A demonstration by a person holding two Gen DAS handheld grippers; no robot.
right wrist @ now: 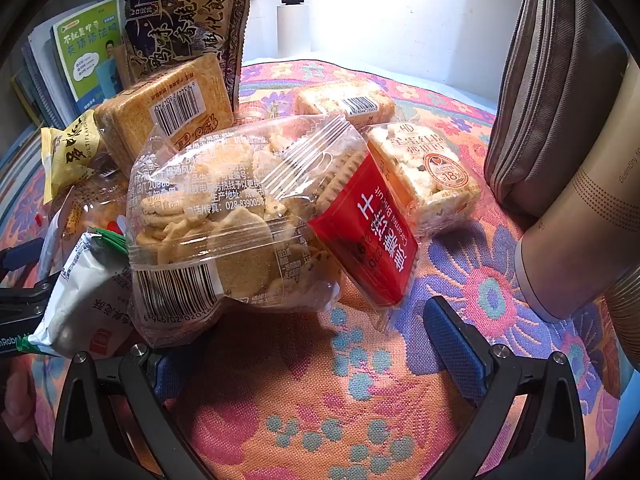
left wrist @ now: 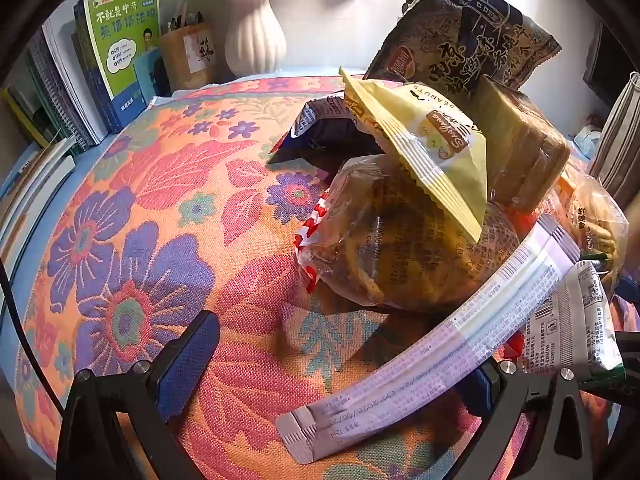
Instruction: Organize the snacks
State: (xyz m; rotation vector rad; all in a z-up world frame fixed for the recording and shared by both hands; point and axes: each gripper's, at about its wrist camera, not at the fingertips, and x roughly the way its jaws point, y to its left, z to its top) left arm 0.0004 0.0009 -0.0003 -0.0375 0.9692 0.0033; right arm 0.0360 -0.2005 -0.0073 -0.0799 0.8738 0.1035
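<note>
- While both claws stand spread wide with nothing pinched, the snacks sit heaped on the worktop's floral cloth (left wrist: pixel 168 208).
- The left claw (left wrist: pixel 340 364) tilts down at the cloth; a long lilac stick pack (left wrist: pixel 432 356) lies slantwise across its gap, its lower end between the fingers and its upper end passing over the right-hand finger. Whether it touches that finger I cannot tell.
- Just ahead of the left claw lies a clear bag of round biscuits (left wrist: pixel 384 240), with a yellow peanut packet (left wrist: pixel 432 148) tilted on top of it.
- Farther ahead, a dark noodle bag (left wrist: pixel 468 36) stands at the back of the heap.
- The right claw (right wrist: pixel 316 344) tilts down likewise; a clear biscuit bag (right wrist: pixel 224 216) lies just ahead, over its left finger.
- A red caramel biscuit pack (right wrist: pixel 368 236) leans against that bag, ahead of the gap.
- Beyond, ahead and to the right, lies a pale rice-crisp bar (right wrist: pixel 428 176).
</note>
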